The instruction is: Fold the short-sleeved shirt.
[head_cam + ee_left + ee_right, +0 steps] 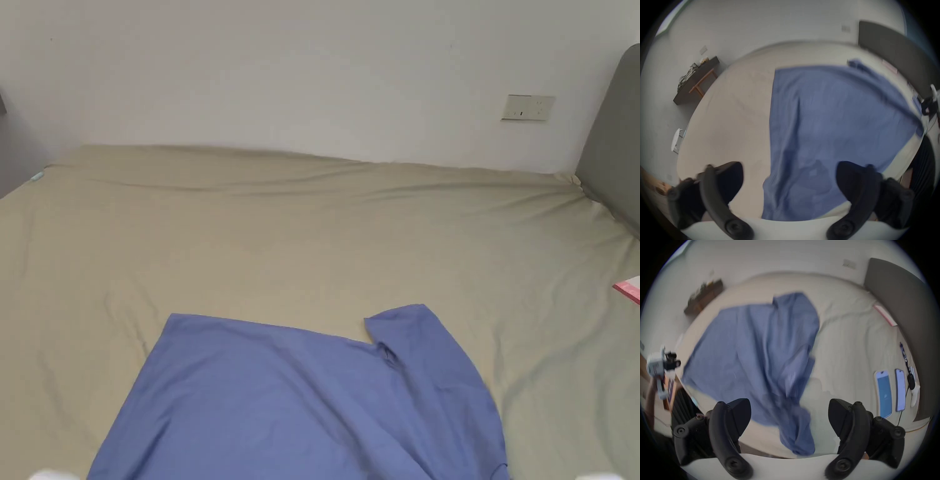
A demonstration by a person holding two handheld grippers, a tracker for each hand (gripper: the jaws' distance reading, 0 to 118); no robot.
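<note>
Shirt (300,400): blue, short-sleeved, spread on the bed (281,237) at 6 o'clock in the head view; one sleeve points toward 1 o'clock, body creased, near edge bunched.
Bed: beige sheet, wrinkled, against a white wall; grey headboard (615,137) at 3 o'clock.
Left gripper (789,180): held above the shirt, jaws wide apart, nothing between them.
Right gripper (789,417): above the bunched near edge of the shirt, jaws wide apart, gripping nothing.
Two phones (890,392): side by side on the bed at 3 o'clock in the right gripper view, well apart from the shirt.
Pink-edged item (628,289): at 3 o'clock near the headboard.
</note>
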